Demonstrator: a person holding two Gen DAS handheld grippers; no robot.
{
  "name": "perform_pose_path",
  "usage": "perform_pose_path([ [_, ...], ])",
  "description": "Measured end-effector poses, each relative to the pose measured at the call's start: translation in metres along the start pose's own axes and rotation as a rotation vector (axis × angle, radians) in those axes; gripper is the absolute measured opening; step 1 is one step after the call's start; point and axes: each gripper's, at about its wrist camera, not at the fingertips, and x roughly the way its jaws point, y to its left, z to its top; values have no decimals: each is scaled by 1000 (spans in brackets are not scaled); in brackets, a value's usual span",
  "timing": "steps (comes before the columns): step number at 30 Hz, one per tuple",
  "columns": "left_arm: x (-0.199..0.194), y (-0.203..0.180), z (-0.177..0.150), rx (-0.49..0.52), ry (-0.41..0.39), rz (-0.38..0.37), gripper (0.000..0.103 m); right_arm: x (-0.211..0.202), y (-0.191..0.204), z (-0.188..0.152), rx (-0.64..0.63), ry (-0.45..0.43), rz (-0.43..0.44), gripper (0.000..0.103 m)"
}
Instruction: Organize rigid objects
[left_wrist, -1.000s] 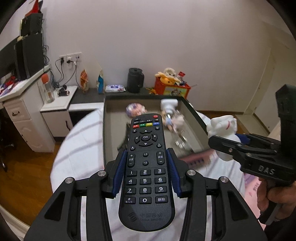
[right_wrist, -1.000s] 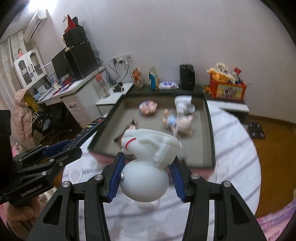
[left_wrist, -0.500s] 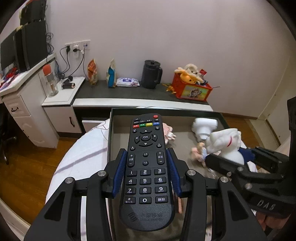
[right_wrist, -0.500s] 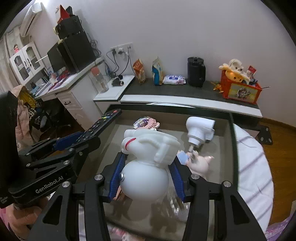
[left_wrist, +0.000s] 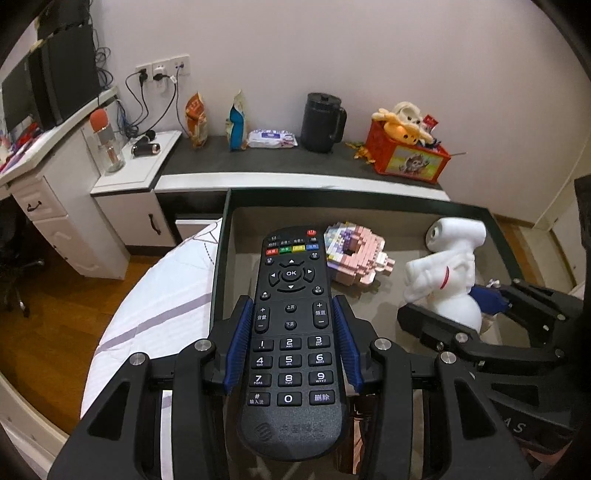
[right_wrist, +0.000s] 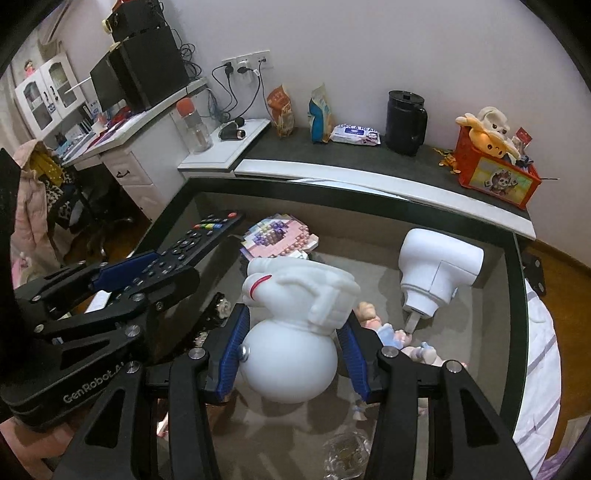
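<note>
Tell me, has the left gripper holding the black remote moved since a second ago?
Yes. The left gripper with the black remote has advanced over the dark-rimmed tray, toward the shelf wall.

My left camera looks steeply down along its fingers, close over the tray (left_wrist: 369, 195). My right camera does likewise, from the tray's right. Both share the tray, the block toy (left_wrist: 356, 256) (right_wrist: 280, 236), the shelf (left_wrist: 295, 158) (right_wrist: 369, 158) ahead, and each other's gripper.
</note>
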Motion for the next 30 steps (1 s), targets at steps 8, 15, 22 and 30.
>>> perform_pose_path([
  [8, -24, 4, -7, -39, -18, -12, 62, -18, -11, -2, 42, -30, -39, 81],
  [15, -79, 13, -29, -69, -128, 33, 103, -53, -9, -10, 84, -102, -30, 89],
  [22, -134, 23, -63, -71, -207, 95, 103, -96, 18, -35, 91, -169, -6, 91],
  [30, -171, 16, -104, -49, -221, 84, 103, -130, 39, -70, 113, -207, -12, 91],
])
